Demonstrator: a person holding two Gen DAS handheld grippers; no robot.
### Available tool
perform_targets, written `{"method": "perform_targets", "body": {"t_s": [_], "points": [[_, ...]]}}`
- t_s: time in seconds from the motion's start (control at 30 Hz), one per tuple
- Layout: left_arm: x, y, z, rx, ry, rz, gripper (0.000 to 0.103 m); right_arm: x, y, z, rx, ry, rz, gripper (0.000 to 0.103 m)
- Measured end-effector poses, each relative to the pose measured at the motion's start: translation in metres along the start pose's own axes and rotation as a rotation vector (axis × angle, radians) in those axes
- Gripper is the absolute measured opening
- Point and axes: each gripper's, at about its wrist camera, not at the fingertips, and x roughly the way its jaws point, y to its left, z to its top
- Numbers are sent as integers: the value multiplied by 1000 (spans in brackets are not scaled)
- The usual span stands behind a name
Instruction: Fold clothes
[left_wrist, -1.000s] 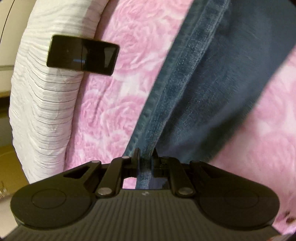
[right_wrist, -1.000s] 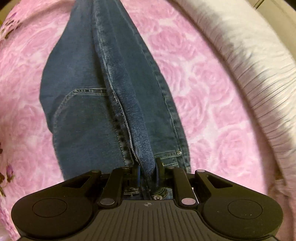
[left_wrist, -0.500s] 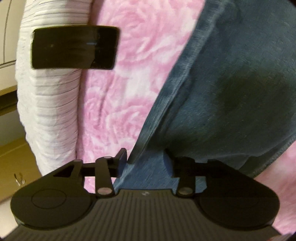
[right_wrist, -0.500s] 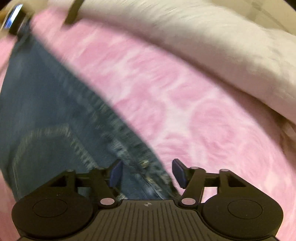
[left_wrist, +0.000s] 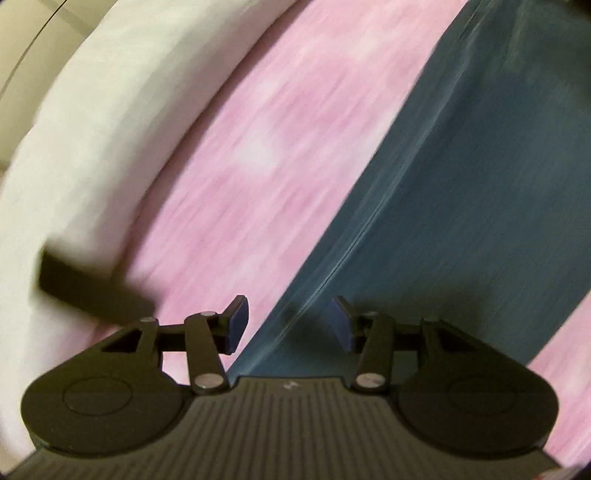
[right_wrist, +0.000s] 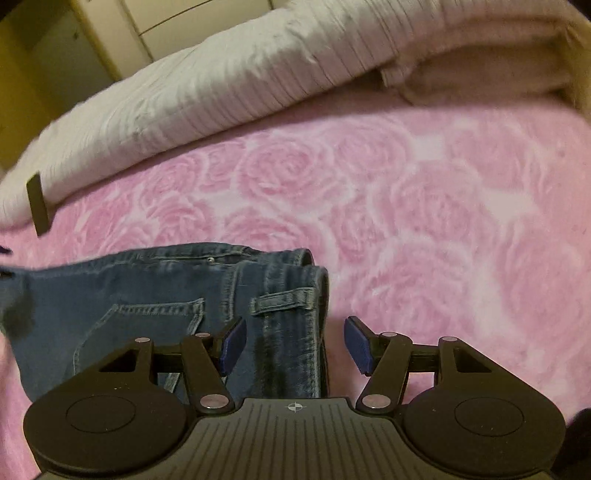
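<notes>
Blue jeans (right_wrist: 147, 295) lie flat on the pink rose blanket (right_wrist: 406, 206), back pocket and belt loop (right_wrist: 284, 299) facing up. My right gripper (right_wrist: 293, 345) hovers open over the waistband end; its pads touch nothing. In the blurred left wrist view the jeans (left_wrist: 461, 203) run diagonally up to the right. My left gripper (left_wrist: 290, 325) stands over their edge with its jaws opening. The denim lies below and between the fingers, and the pads do not press on it.
A white ribbed quilt (right_wrist: 221, 85) is bunched along the far side of the bed, also visible as the quilt (left_wrist: 92, 147) at left. A flat black object (right_wrist: 38, 206) lies at the quilt's edge, the same black object (left_wrist: 92, 284) close to my left fingers. Cream cabinet doors (right_wrist: 110, 33) stand behind.
Both grippers were shut on folds of the jeans and have let go and opened. The jeans now lie on the blanket. Both hands swept sideways, and the right view has rolled round.
</notes>
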Motion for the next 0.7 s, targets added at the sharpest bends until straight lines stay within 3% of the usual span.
{"method": "perform_targets", "body": {"t_s": [0.13,0.27,0.37,0.43,0.5,0.6,0.63,0.7], "points": [[17,-32,49,36,-95,-142,50,18,-17,3,55,-2,58,60],[37,-49,78,57,-128,-250,51,27,-22,0,55,2,112,60],[54,-53,91,62,-120,-311,41,26,-24,-2,57,-1,156,60],[63,-55,94,69,-96,-317,18,26,-25,-2,53,-1,165,59],[68,-56,93,87,-69,-308,5,27,-28,-3,81,-8,169,59],[57,-60,87,104,-92,-289,2,29,-32,-4,141,-11,169,59],[50,-59,84,100,-108,-283,2,28,-28,-4,139,-8,155,48],[31,-54,75,76,-147,-269,2,19,-17,-3,112,-16,136,42]]}}
